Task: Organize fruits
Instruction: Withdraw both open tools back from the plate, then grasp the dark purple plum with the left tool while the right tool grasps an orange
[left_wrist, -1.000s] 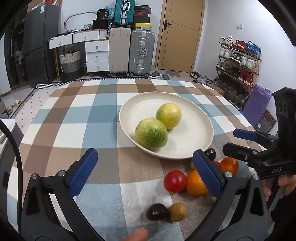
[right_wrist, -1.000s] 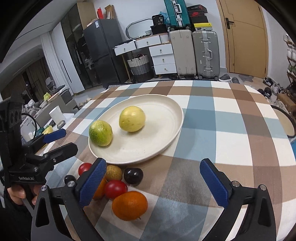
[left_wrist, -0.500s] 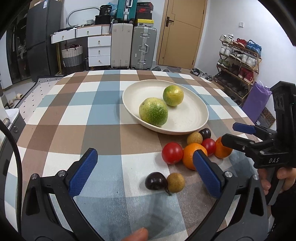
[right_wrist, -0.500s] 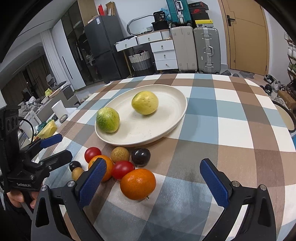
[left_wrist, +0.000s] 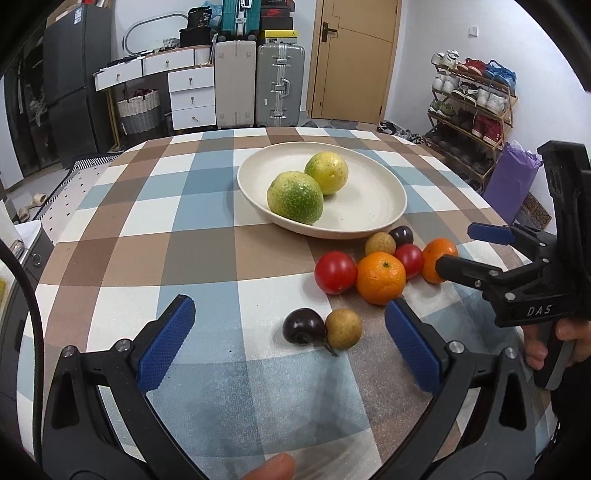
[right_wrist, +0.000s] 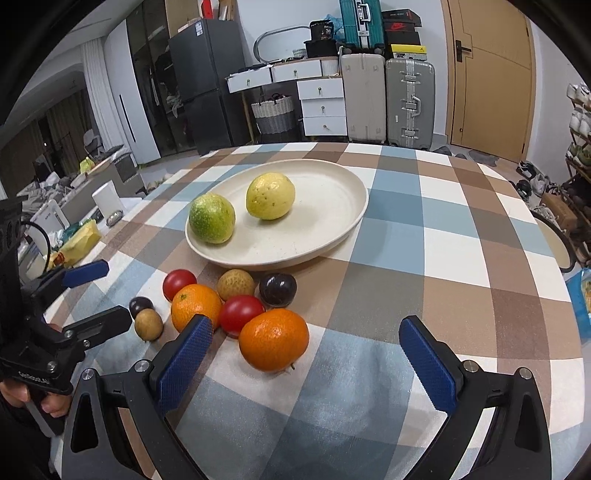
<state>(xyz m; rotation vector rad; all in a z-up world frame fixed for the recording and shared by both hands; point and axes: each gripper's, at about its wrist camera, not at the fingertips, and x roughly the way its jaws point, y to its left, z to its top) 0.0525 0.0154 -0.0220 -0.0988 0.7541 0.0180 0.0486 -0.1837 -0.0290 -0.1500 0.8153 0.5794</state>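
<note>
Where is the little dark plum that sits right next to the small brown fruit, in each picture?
Left wrist view: the plum lies low in the middle, just ahead of the open tongs, touching the brown fruit on its right.
Right wrist view: the same plum is at lower left, small, just above the brown fruit.
Shared landmark: the plate holding two green-yellow fruits.

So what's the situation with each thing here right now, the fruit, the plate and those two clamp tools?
Plate: on the table, holding two fruits.
Green fruit: on the plate.
Yellow fruit: on the plate.
Oranges: two, loose on the tablecloth.
Tomatoes: two, on the cloth.
Dark plums: two, on the cloth.
Brown fruits: two, on the cloth.
Left gripper: jaws open, empty.
Right gripper: jaws open, empty.
</note>
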